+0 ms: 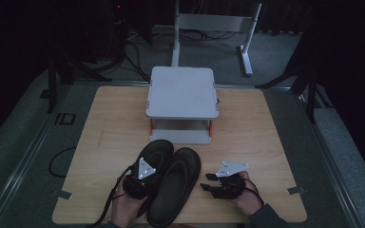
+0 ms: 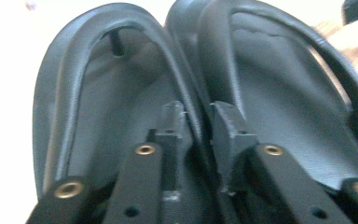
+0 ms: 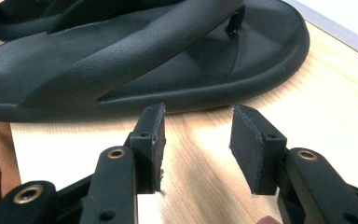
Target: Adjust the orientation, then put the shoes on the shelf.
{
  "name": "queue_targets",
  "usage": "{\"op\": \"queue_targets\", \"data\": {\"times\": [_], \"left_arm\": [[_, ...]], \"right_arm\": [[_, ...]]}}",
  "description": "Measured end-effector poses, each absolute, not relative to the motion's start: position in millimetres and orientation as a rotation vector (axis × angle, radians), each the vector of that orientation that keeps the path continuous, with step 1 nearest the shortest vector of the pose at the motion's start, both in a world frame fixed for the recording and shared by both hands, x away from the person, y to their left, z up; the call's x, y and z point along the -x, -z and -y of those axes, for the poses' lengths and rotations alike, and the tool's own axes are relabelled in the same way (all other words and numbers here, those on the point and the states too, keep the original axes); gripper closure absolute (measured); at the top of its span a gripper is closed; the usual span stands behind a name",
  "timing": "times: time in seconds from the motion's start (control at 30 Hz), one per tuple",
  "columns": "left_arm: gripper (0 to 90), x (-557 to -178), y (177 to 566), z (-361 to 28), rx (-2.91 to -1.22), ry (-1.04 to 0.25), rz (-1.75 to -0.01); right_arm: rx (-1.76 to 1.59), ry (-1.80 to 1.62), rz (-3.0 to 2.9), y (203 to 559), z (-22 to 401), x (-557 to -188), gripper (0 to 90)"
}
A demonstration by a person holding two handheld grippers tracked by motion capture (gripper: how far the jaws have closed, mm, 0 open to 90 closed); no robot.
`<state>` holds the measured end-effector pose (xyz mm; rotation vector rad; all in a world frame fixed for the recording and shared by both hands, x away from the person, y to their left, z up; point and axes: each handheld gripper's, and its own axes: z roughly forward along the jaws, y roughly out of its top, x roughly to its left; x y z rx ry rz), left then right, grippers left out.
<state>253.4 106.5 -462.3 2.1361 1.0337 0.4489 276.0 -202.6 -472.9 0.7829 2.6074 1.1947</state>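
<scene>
Dim room, grey carpet floor (image 1: pixel 24 118), wooden table (image 1: pixel 114 123), metal frame (image 1: pixel 214 23).

Item counts on and around the wooden table.

Two black flip-flops are counted, the left flip-flop (image 1: pixel 158 156) and the right flip-flop (image 1: pixel 176 185), laid side by side. One grey two-tier stand (image 1: pixel 182 92) is counted behind them on one table (image 1: pixel 109 123). Two handheld grippers are counted, the left gripper (image 1: pixel 140 178) and the right gripper (image 1: pixel 208 182). Two hands are seen.
</scene>
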Motion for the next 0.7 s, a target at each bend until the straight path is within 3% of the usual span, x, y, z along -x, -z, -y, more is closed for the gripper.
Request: {"op": "queue_targets", "data": {"times": [0.17,0.43,0.7], "left_arm": [[75.7,-254,464,-103,-2.168,-0.494,-1.043],[76.1,-255,464,-104,-2.146,-0.434,-1.018],[55.3,-249,452,-116,-2.012,-0.428,-1.024]], "right_arm": [[-0.784,-1.193,-2.607,474,203,-277,54.8],[-0.794,-1.19,-2.609,475,203,-278,54.4],[-0.803,-1.197,-2.598,474,205,-278,53.2]]}}
